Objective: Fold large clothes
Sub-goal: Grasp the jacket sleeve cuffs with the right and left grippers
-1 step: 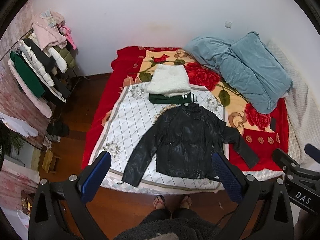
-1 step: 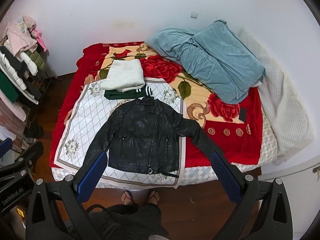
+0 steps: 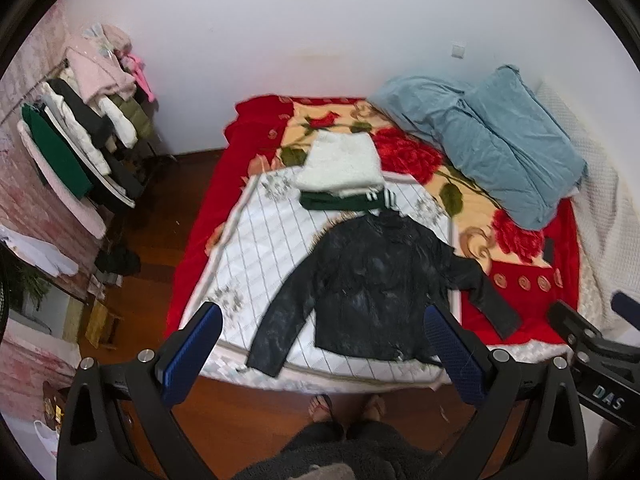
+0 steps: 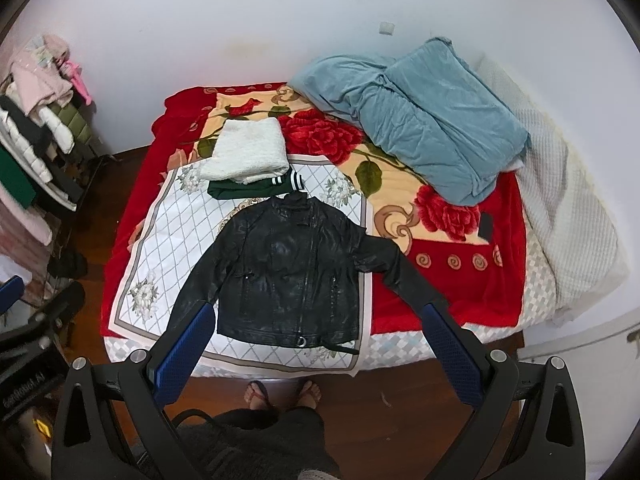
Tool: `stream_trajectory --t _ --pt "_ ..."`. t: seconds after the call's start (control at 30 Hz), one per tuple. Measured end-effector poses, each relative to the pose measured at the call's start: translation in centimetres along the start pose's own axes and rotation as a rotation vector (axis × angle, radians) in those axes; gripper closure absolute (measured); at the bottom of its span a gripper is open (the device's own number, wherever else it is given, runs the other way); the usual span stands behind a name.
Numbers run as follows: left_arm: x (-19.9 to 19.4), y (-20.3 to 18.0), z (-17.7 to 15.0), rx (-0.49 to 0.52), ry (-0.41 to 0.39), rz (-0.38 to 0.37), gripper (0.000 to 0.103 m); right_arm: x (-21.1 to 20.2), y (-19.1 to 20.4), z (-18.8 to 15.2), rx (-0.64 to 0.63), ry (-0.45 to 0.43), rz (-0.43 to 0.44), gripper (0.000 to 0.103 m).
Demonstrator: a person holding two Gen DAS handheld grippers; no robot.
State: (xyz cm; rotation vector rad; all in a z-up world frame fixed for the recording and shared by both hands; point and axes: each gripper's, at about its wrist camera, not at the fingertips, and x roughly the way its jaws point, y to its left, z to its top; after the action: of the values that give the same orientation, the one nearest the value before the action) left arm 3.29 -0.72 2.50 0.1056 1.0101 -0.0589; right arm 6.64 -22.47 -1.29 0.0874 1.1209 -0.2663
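Both my tongs are spread wide and holding nothing: the left tongs (image 3: 320, 344) and the right tongs (image 4: 316, 344) hang above the floor at the foot of the bed (image 4: 500, 308), well short of any cloth. Straight ahead of both pairs, framed between their blue pads, the black jacket (image 4: 288, 272) lies flat on its back on a white quilted mat (image 4: 176, 232) with a diamond grid and grey floral corners. Its body is smoothed out, collar pointing away from me, hem nearest me with a metal ring at the belt end. One sleeve runs down toward the left pad of my right tongs; the other stretches off the mat onto the red blanket toward the right pad.

I judge this garment spread and ready but not yet folded: no sleeve is turned in, no crease made. Beyond its collar sit two pieces that look finished, a fluffy white folded garment (image 4: 246, 150) stacked on a dark green folded garment (image 4: 248, 189) with white-striped ribbing. So some of the pile seems done, and the jacket is the piece in hand.

The jacket looks like leather or an imitation, glossy, wrinkled, stiff-looking, with a diagonal zip; I expect it to hold shape but resist sharp creases. Farther off to the right lies a soft, rumpled blue duvet (image 4: 420, 120)
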Motion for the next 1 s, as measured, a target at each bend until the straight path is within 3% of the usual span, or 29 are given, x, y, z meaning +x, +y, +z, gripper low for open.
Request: stream_trajectory --t 0.17,0.3,0.4,0.47,0.57,0.73,0.8,1.0 --pt "4.3 0.5 0.7 -0.002 -0.039 0.038 0.000 4.1 -1.5 -0.3 0.094 -0.036 0.023 0.000" --pt "9.7 0.4 1.4 0.022 -0.052 0.074 0.000 10.3 -5.5 -1.5 0.267 -0.036 -0.009 0.000" --pt "14.7 -0.8 1.7 0.037 -0.024 0.111 0.000 15.6 -9.6 -3.0 0.413 -0.020 -0.029 0.016" --pt "18.2 -2.0 1.9 0.048 0.011 0.129 0.000 20.3 -12.8 -4.0 0.507 0.021 -0.050 0.038" --pt "23.5 -4.2 1.7 0.062 0.057 0.160 0.000 26.9 -17.7 -6.3 0.646 0.065 -0.033 0.045" --pt "32.4 -8.4 0.3 0.068 0.138 0.244 0.000 40.6 -27.3 -12.1 0.931 0.149 0.018 0.044" --pt "36.1 -9.8 -0.3 0.053 0.194 0.265 0.000 46.1 -31.1 -14.6 1.031 0.183 0.031 0.036" --pt "45.4 -14.0 -3.4 0.046 0.326 0.292 0.000 60.0 -38.3 -21.7 1.309 0.257 0.075 0.032"
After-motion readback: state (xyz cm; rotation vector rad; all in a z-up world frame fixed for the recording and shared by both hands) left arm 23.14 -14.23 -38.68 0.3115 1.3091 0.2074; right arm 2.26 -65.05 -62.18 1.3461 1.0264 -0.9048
